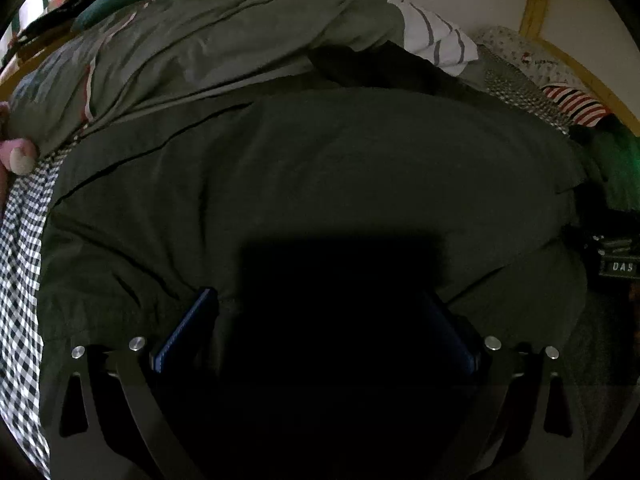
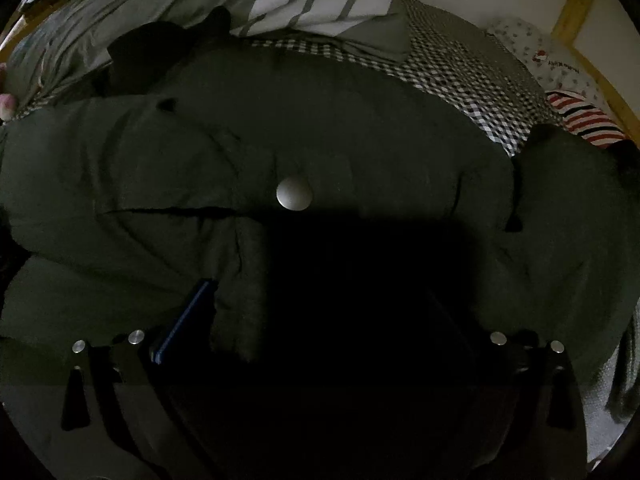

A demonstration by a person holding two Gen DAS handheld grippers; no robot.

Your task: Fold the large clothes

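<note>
A large dark olive garment (image 1: 320, 168) lies spread over the bed and fills most of both views. In the right wrist view the garment (image 2: 380, 132) shows a round silver snap button (image 2: 294, 193) and several folds. My left gripper (image 1: 320, 320) hangs just above the cloth with its blue pads (image 1: 186, 330) far apart and nothing pinched between them. My right gripper (image 2: 320, 316) is also wide open over the garment, one blue pad (image 2: 186, 320) showing at the left. The space between both pairs of fingers lies in deep shadow.
A checked sheet (image 1: 20, 240) (image 2: 460, 72) covers the bed. Behind lie a grey-green duvet (image 1: 200, 40), a white grey-striped cloth (image 1: 436, 40) (image 2: 320, 0), a red-striped cloth (image 1: 576, 106) (image 2: 584, 120) and a black cloth (image 2: 160, 48). A yellow wooden frame (image 1: 536, 0) borders the bed. A fingertip (image 1: 18, 158) shows at the left edge.
</note>
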